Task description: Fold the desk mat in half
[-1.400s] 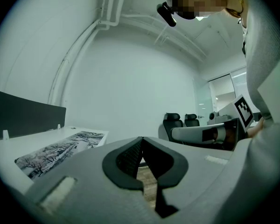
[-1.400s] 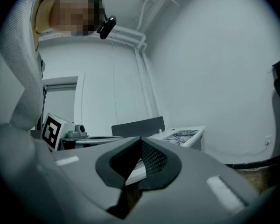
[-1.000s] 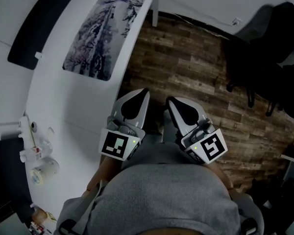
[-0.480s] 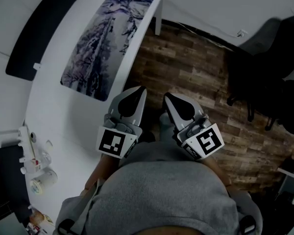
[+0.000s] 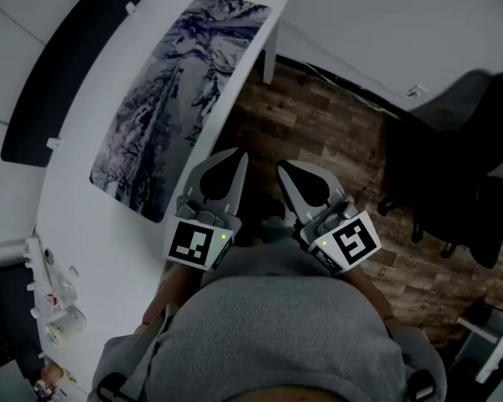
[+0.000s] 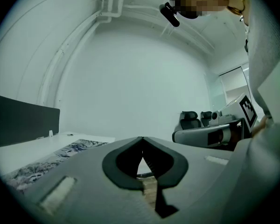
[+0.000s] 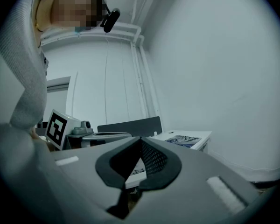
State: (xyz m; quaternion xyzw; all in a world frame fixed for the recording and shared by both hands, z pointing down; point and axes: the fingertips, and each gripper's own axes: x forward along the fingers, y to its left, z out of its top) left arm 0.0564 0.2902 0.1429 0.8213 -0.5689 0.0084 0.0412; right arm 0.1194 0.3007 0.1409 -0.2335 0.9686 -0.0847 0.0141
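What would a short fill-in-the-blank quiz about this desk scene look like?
1. The desk mat lies ____ and unfolded on the white desk.
2. The jaws of the left hand-held gripper and the right hand-held gripper are both ____.
3. Between their jaws, the two grippers hold ____.
4. Beside the desk, the floor is laid with ____ planks.

Missing words: flat; shut; nothing; wooden.
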